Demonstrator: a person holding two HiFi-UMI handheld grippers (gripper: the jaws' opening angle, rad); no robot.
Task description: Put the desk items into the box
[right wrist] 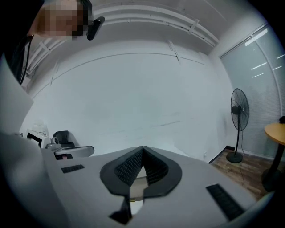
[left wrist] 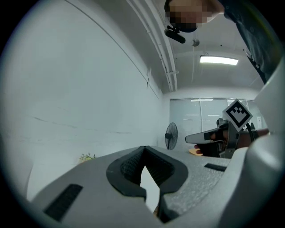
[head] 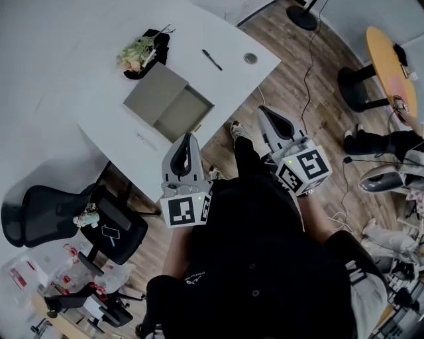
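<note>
A white desk (head: 73, 79) carries an open cardboard box (head: 171, 104), a bunch of flowers (head: 138, 51) on a black item, a black pen (head: 212, 59) and a small round grey object (head: 250, 58). My left gripper (head: 188, 139) is held off the desk's near edge, just below the box, jaws shut and empty. The right gripper (head: 266, 112) hovers over the wooden floor to the right of the desk, also shut on nothing. In the left gripper view the gripper (left wrist: 144, 150) points toward a white wall, its tips meeting. The right gripper (right wrist: 142, 150) likewise shows closed tips.
A black office chair (head: 40, 212) and a second chair with small items (head: 109, 228) stand at lower left. At right are an orange round table (head: 391, 59), a fan base (head: 301, 16), floor cables and another person's legs (head: 377, 142). A standing fan (right wrist: 239, 111) is near the wall.
</note>
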